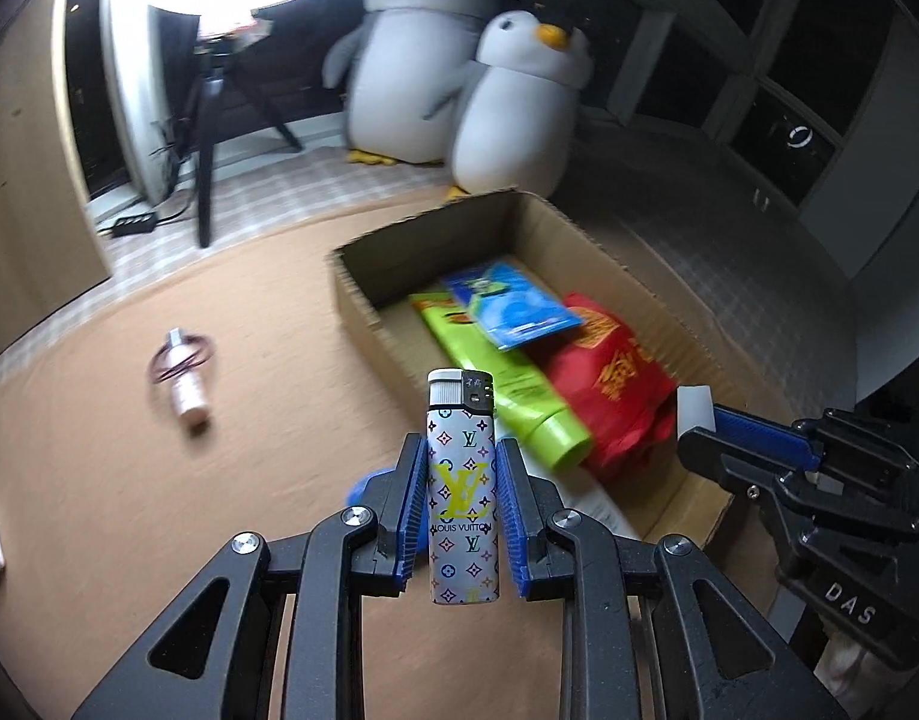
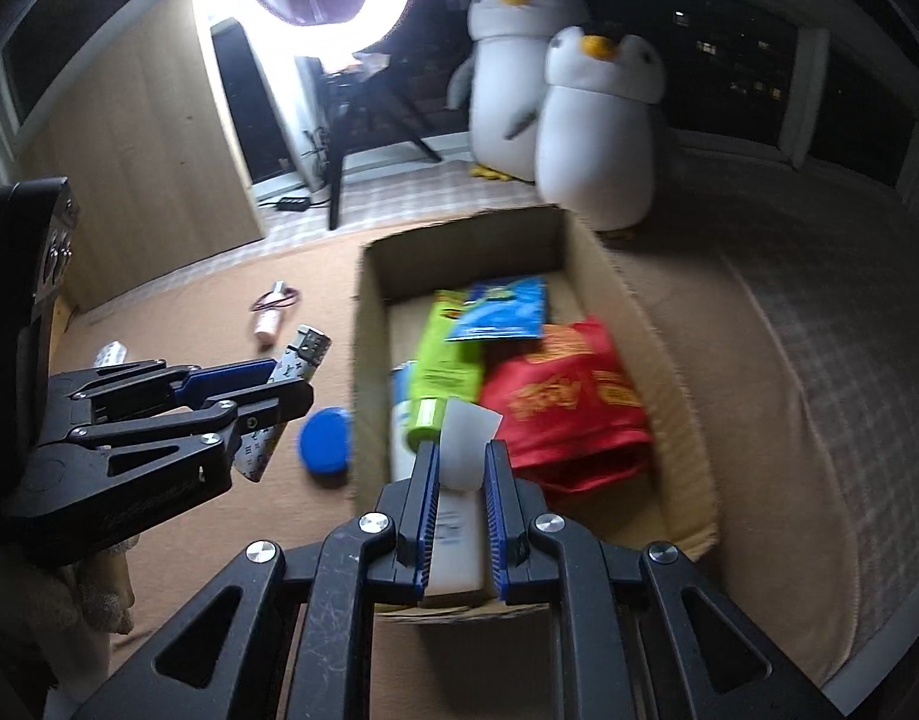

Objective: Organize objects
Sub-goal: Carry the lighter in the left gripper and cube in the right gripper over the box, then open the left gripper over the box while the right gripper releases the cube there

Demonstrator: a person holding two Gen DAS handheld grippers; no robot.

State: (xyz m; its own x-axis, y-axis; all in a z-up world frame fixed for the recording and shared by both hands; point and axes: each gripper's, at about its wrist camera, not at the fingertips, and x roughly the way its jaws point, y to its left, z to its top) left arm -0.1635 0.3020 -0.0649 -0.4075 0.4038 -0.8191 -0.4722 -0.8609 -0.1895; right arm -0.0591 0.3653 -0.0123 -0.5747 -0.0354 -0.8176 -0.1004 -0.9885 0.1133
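Left gripper [image 1: 464, 501]: lighter [image 1: 463, 498] being clamped upright.
Box [image 1: 363, 294]: green tube [image 1: 495, 372], blue packet [image 1: 513, 306], red bag [image 1: 609, 384] being contained.
Right gripper [image 1: 696, 420]: white piece [image 1: 694, 411] being held.

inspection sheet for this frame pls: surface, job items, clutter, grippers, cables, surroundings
Surface: tan mat laid over a checked floor covering.
Job's things: cardboard box open, holding a green tube, blue packet and red bag; lighter and a white item are in the grippers.
Clutter: small white bottle with a dark band looped beside it, blue lid, both on the mat outside the box.
Grippers: left gripper shut on the lighter; right gripper shut on the white item, above the box's near end.
Cables: power strip with leads by the tripod.
Surroundings: ring light, two plush penguins, dark windows.
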